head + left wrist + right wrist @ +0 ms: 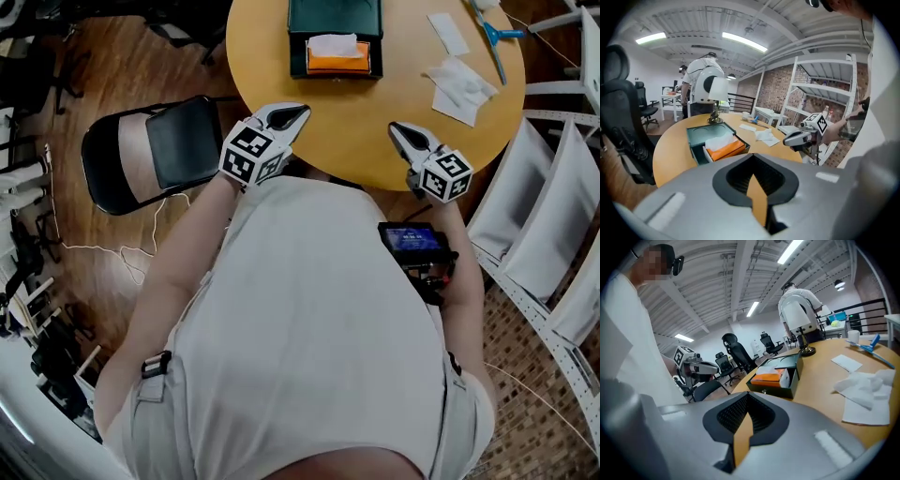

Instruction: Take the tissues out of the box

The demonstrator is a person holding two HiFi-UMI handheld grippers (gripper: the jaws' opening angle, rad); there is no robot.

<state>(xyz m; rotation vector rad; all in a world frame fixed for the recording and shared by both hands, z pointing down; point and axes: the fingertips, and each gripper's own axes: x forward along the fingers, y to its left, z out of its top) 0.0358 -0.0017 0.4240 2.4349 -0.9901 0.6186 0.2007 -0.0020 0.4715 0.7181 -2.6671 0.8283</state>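
Observation:
A dark green box stands open at the far side of the round wooden table. In it lies an orange tissue pack with a white tissue sticking up from it. Loose crumpled tissues and a flat one lie to the right on the table. My left gripper hovers over the near table edge, shut and empty, pointing at the box. My right gripper hovers at the near right edge, also shut and empty. The box is to its left, the loose tissues to its right.
A black chair stands left of the table. White shelving frames crowd the right side. A blue tool lies at the table's far right. A person in white stands beyond the table. A small screen device hangs at my waist.

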